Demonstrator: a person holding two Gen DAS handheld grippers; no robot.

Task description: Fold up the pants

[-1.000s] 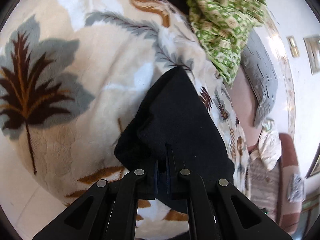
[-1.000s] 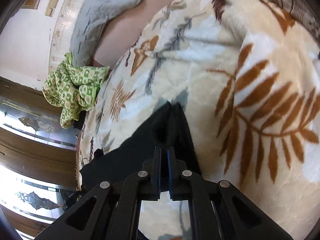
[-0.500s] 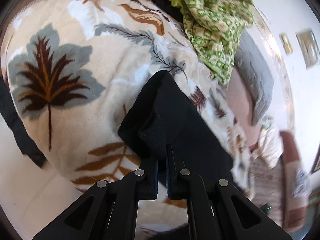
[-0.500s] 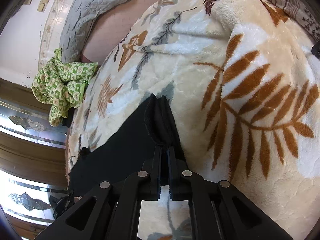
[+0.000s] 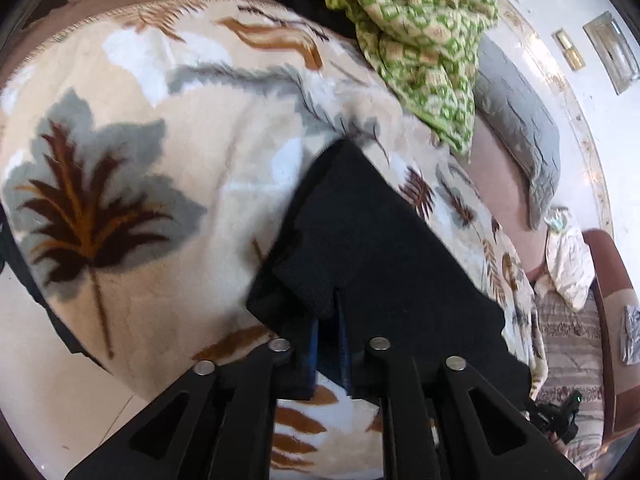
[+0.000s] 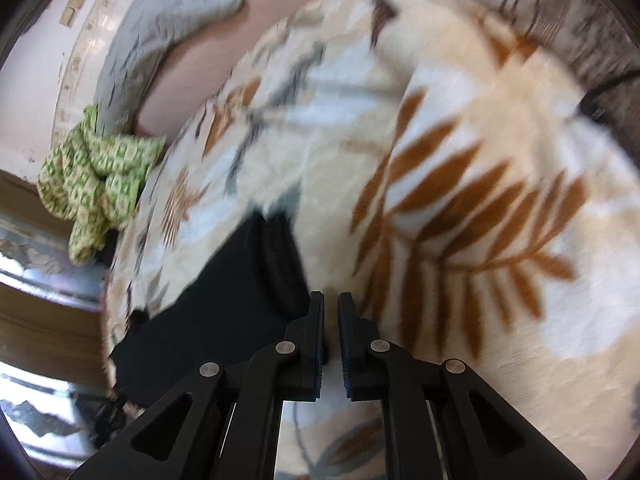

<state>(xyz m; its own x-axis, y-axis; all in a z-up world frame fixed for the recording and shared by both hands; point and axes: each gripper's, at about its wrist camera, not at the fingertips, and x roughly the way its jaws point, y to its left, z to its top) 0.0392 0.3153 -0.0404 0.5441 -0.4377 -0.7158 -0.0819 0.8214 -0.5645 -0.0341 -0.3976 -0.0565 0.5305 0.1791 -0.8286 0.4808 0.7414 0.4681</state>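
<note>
The black pants [image 5: 372, 240] lie folded on a cream blanket with leaf prints [image 5: 132, 152]. In the left wrist view my left gripper [image 5: 331, 300] sits at the near corner of the pants, its jaws slightly parted with the black fabric edge between them. In the right wrist view the pants [image 6: 224, 304] lie to the left of my right gripper [image 6: 330, 300]. Its jaws are slightly apart and hold nothing; the folded edge rests just left of the fingertips.
A crumpled green patterned cloth [image 5: 420, 40] lies at the far edge of the blanket, also in the right wrist view [image 6: 96, 184]. A grey quilted pillow [image 5: 520, 132] rests on the pink sheet beyond. A brown chair [image 5: 608, 320] stands at right. White floor tiles [image 5: 48, 400] lie below the bed edge.
My right gripper has let go of the pants edge and drawn back to the right, with motion blur. My left gripper's jaws have parted slightly at the pants corner.
</note>
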